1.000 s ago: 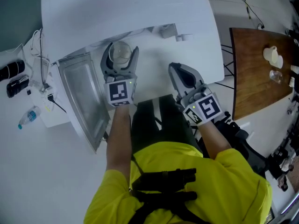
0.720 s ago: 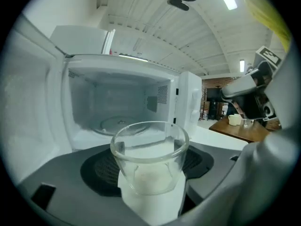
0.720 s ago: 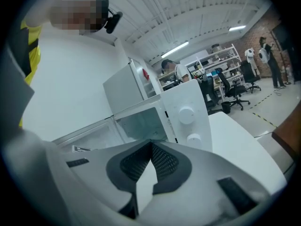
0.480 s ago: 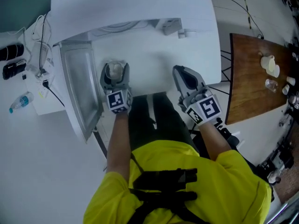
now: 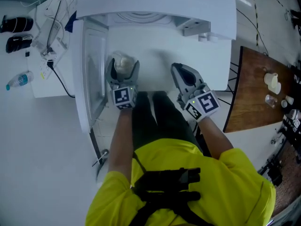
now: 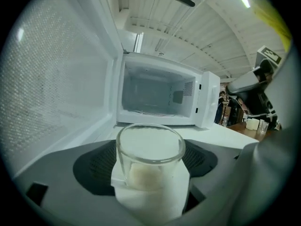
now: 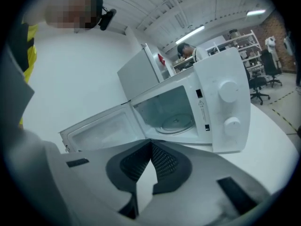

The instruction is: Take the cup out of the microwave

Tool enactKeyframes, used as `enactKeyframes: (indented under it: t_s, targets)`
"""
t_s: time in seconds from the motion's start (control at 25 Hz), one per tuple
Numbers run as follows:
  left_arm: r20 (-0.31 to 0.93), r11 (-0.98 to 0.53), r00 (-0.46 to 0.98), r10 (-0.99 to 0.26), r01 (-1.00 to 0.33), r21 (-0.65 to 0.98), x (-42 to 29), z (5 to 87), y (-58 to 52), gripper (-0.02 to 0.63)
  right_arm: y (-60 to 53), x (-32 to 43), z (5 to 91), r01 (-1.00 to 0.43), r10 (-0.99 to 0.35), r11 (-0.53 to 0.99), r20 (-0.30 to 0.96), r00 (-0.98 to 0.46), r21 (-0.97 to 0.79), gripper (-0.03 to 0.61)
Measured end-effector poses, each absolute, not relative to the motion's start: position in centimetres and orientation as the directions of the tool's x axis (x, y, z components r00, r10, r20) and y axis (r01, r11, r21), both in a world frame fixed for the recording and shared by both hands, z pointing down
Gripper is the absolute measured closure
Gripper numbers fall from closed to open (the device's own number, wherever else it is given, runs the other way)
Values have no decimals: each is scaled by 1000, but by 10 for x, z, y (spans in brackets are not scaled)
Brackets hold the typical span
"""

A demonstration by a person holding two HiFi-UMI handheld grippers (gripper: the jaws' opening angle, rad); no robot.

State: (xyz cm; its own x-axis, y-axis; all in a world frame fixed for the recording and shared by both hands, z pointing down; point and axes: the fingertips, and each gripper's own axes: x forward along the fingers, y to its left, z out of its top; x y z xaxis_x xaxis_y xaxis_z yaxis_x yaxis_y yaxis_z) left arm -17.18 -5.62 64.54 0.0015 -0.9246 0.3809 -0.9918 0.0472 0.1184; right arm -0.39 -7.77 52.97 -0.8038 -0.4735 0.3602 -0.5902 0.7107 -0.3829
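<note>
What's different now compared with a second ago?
The left gripper drew the cup back, away from the mouth of the microwave, and its jaws are now opening around the cup. The right gripper stayed shut and empty alongside, barely shifting. The door stayed open.

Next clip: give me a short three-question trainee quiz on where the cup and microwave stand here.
1. True or false: the cup is inside the microwave.
2. Which gripper has the cup between its jaws? A left, B right.
3. Fill in: the microwave door is ____.
Key: 1 false, it stands on the table in front. 2 A; the jaws of the left gripper are opening, cup between them; the right gripper is shut, empty. 3 open.
</note>
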Motion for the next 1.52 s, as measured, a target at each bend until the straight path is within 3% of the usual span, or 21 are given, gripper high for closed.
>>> enactKeyframes:
  t_s: [0.12,0.28,0.32,0.36,0.4,0.44,0.88,1.4,1.52]
  targets:
    - [391,65,-4,-920,-988,142,-168,633,-41,152,-76,-6,519,-589,-474,710,357,-805,-385,572]
    - [415,71,3,-910,-984,163,-146,590,-14,171,-76,1,485,-605,-500,706,346,-794,-368,572]
    - [411,51,27,-911,-983,178,-137,570,-7,258,-76,3,472,-609,-510,706,336,-792,-362,574]
    - [398,22,61,-915,-980,200,-128,546,-2,441,-77,6,457,-611,-521,707,323,-790,-355,574]
    - [372,-10,94,-923,-975,222,-122,518,0,566,-77,8,440,-614,-533,710,306,-789,-346,574]
    - [338,-42,121,-933,-972,232,-119,487,-1,614,-79,10,422,-617,-547,713,287,-786,-333,574]
    - [176,-214,233,-956,-969,123,-147,238,-47,613,-101,34,250,-681,-687,705,47,-725,-199,574]
    - [158,-198,219,-963,-970,143,-148,233,-40,613,-85,44,227,-697,-698,703,46,-714,-140,575]
    - [141,-189,198,-970,-979,73,-147,223,-38,612,-83,44,223,-696,-697,706,41,-716,-131,574]
